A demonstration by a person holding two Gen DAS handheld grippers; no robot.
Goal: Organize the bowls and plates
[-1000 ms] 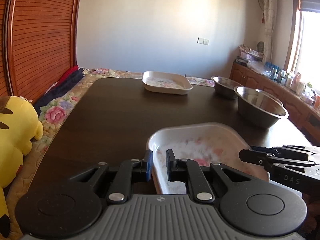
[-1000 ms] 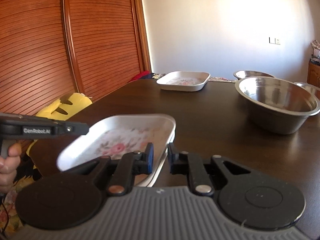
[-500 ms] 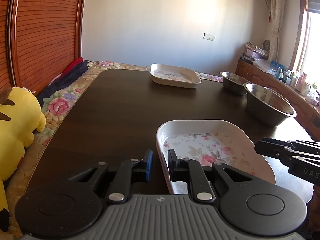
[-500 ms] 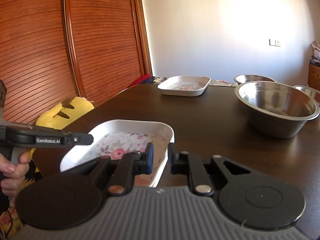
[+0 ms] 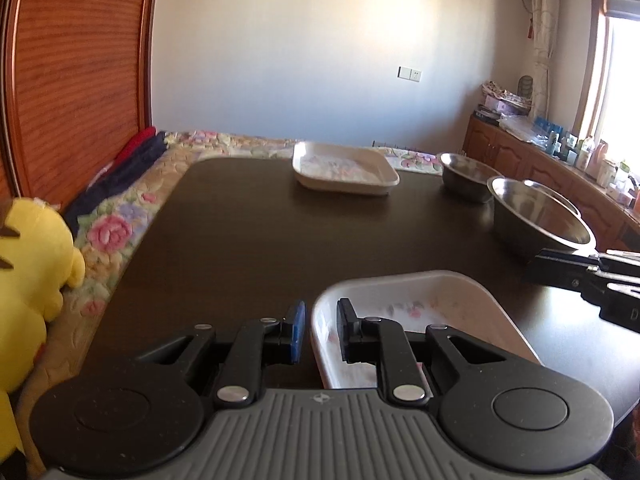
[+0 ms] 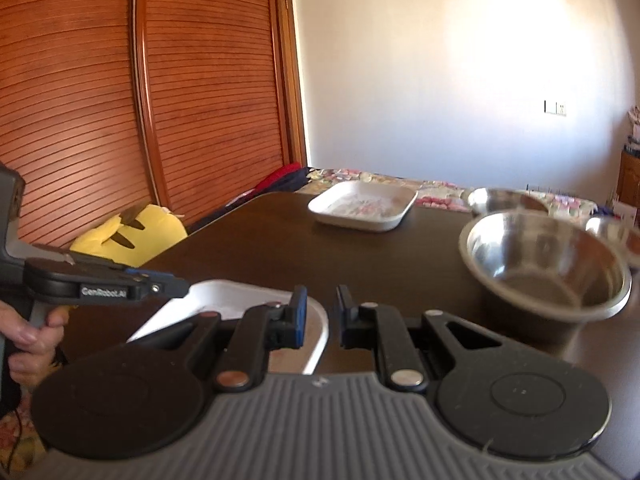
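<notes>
A white floral plate (image 5: 420, 304) sits low over the near end of the dark table (image 5: 260, 232). My left gripper (image 5: 320, 330) is shut on its left rim. My right gripper (image 6: 322, 320) is shut on the right rim of the same plate (image 6: 232, 300). Each gripper shows in the other's view: the right one (image 5: 592, 280) at the right edge, the left one (image 6: 108, 284) with a hand (image 6: 28, 336) on it. A second white floral plate (image 5: 344, 168) lies at the far end. A large steel bowl (image 5: 536, 216) and a smaller steel bowl (image 5: 466, 172) stand on the right.
A yellow plush toy (image 5: 32, 264) and a floral bedspread (image 5: 116, 232) lie off the table's left side. A wooden slatted wardrobe (image 6: 160, 100) stands on the left. A third steel bowl (image 6: 616, 232) shows at the right edge. A cluttered wooden sideboard (image 5: 560, 160) runs under the window.
The near plate, tilted and raised a second ago, came down level half a second ago. Both views have since shifted, so the plate now sits lower and closer in frame. Finger gaps look unchanged.
</notes>
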